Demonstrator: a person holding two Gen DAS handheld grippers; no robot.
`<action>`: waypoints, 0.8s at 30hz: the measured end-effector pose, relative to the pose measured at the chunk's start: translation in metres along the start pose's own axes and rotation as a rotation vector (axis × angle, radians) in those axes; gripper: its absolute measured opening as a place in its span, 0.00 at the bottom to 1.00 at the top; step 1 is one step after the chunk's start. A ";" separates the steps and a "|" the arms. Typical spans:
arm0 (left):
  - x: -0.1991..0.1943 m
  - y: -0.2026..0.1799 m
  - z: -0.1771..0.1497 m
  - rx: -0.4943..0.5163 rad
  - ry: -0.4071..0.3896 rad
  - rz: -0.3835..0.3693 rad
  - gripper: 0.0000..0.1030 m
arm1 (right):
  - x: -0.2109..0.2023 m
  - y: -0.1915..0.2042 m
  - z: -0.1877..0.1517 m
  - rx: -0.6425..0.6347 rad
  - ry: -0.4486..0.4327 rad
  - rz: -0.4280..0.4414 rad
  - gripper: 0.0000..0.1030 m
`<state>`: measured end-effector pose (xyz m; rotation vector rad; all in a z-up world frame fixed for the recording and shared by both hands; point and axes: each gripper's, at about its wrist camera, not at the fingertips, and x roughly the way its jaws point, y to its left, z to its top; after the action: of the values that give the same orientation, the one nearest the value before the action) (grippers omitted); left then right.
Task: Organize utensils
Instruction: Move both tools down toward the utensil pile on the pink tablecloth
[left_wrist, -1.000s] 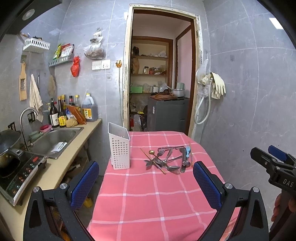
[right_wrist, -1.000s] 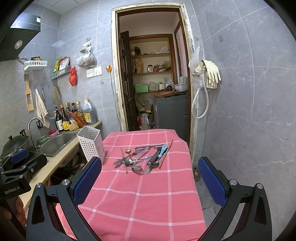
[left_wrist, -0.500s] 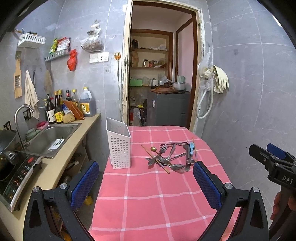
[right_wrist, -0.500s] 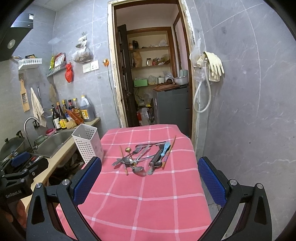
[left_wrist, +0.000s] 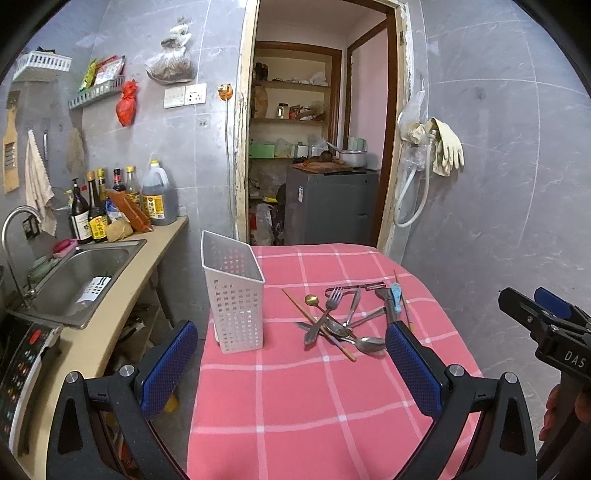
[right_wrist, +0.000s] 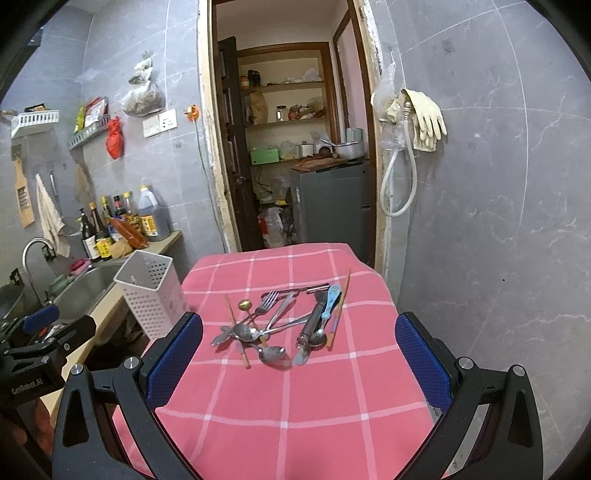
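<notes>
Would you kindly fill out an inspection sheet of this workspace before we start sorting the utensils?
Surface: table under a pink checked tablecloth, near half bare.
Job's things: white perforated plastic utensil holder upright at the cloth's left edge, nothing seen inside; tangled pile of metal forks, spoons and chopsticks lies loose to its right, apart from it.
Clutter: nothing seen on the cloth.
Grippers: left tool and right tool both open, holding nothing, short of the pile.
Cables: white hose hangs on the wall.
Surroundings: steel sink, sauce bottles, open pantry doorway.
</notes>
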<state>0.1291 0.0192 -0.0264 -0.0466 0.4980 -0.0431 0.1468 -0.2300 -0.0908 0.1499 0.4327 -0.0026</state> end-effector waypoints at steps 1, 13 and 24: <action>0.006 0.002 0.002 0.003 0.004 -0.004 0.99 | 0.003 0.001 0.001 0.001 0.003 -0.006 0.99; 0.066 -0.007 0.020 0.015 0.058 -0.055 0.99 | 0.046 -0.010 0.020 0.006 0.041 -0.059 0.99; 0.138 -0.039 0.035 -0.055 0.142 -0.113 0.99 | 0.112 -0.038 0.041 -0.049 0.092 0.016 0.99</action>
<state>0.2655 -0.0261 -0.0590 -0.1258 0.6380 -0.1442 0.2640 -0.2702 -0.1062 0.1056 0.5229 0.0301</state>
